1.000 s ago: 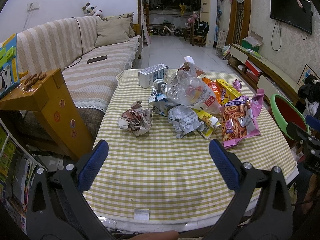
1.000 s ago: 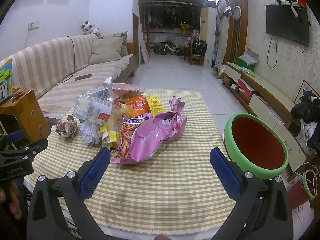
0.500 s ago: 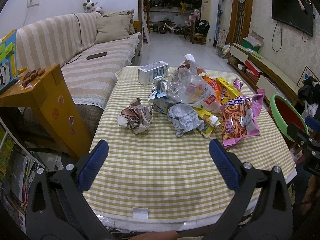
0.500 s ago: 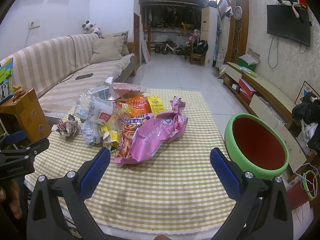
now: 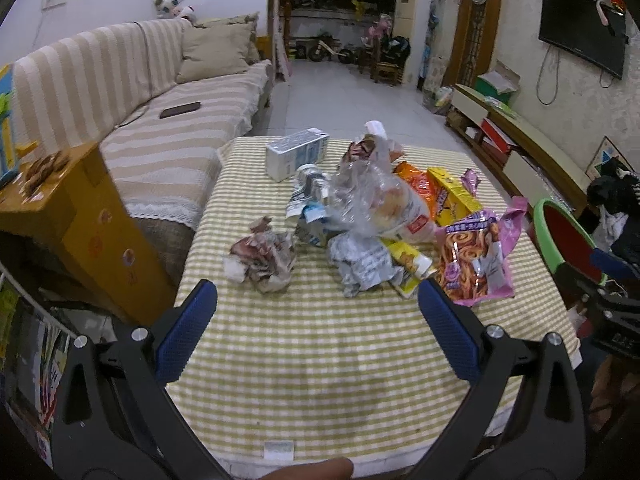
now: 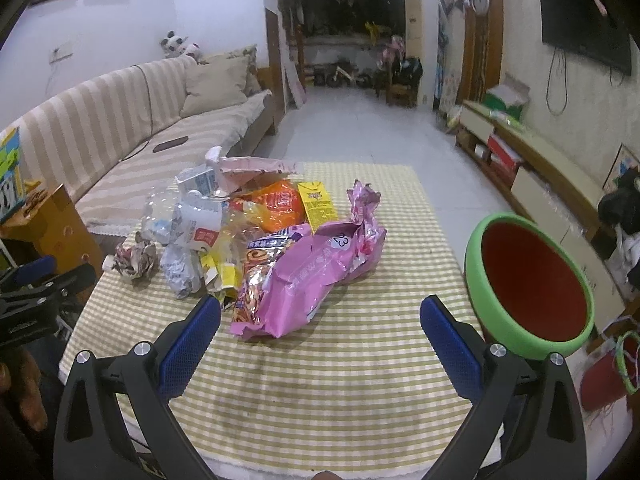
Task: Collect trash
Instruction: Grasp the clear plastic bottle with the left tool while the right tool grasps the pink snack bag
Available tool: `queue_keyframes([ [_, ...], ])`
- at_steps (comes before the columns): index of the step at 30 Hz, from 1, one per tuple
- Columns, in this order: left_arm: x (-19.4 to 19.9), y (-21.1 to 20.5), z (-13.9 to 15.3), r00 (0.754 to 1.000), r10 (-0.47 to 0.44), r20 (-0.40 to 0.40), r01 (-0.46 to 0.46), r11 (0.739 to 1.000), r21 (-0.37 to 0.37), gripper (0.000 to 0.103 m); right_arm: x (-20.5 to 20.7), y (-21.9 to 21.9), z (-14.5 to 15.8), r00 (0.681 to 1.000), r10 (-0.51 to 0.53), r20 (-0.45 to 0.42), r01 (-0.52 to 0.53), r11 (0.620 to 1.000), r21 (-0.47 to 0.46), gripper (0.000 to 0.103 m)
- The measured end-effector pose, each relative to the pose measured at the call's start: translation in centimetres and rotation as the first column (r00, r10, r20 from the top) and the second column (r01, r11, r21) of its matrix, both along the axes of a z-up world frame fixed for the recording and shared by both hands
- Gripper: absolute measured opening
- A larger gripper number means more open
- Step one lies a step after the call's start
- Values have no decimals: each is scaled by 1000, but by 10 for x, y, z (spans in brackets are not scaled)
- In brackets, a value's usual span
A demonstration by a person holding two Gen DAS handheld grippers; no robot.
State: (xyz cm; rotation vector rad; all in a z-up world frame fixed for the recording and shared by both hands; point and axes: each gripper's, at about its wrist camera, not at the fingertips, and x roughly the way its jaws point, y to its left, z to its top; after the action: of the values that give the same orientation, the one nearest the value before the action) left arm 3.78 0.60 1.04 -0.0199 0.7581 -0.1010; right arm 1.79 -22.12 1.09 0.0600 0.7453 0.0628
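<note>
On checked cloth (image 5: 320, 360): crumpled paper (image 5: 262, 258), glossy pink wrapper (image 6: 312, 280).

green bin (image 5: 560, 236) half hidden, wrapper print unreadable

Trash pile (image 5: 372, 220) on table (image 5: 320, 360), sofa (image 5: 160, 120) left, bin (image 6: 528, 284) right of table

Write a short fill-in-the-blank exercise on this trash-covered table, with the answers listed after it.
1. Both the left gripper and the right gripper are ____ and hold nothing.
2. The bin beside the table has a green rim and a ____ inside.
3. The largest wrapper nearest the right gripper is the ____ snack bag.
4. The crumpled paper ball lies at the pile's ____ side in the left wrist view.

Answers: open; red; pink; left
</note>
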Motion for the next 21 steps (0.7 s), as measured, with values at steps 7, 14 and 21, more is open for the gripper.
queue_keyframes([
  [7, 35, -15, 7, 995, -88, -43, 88, 996, -8, 98, 28, -2, -13, 996, 2, -88, 3, 999, 53, 96],
  [14, 70, -30, 10, 988, -130, -77, 132, 991, 18, 98, 49, -5, -30, 986, -2, -169, 16, 996, 83, 96],
  [21, 101, -46, 1, 975, -179, -134, 192, 977, 95, 98, 67, 0, -43, 972, 48, -231, -12, 988, 155, 96],
])
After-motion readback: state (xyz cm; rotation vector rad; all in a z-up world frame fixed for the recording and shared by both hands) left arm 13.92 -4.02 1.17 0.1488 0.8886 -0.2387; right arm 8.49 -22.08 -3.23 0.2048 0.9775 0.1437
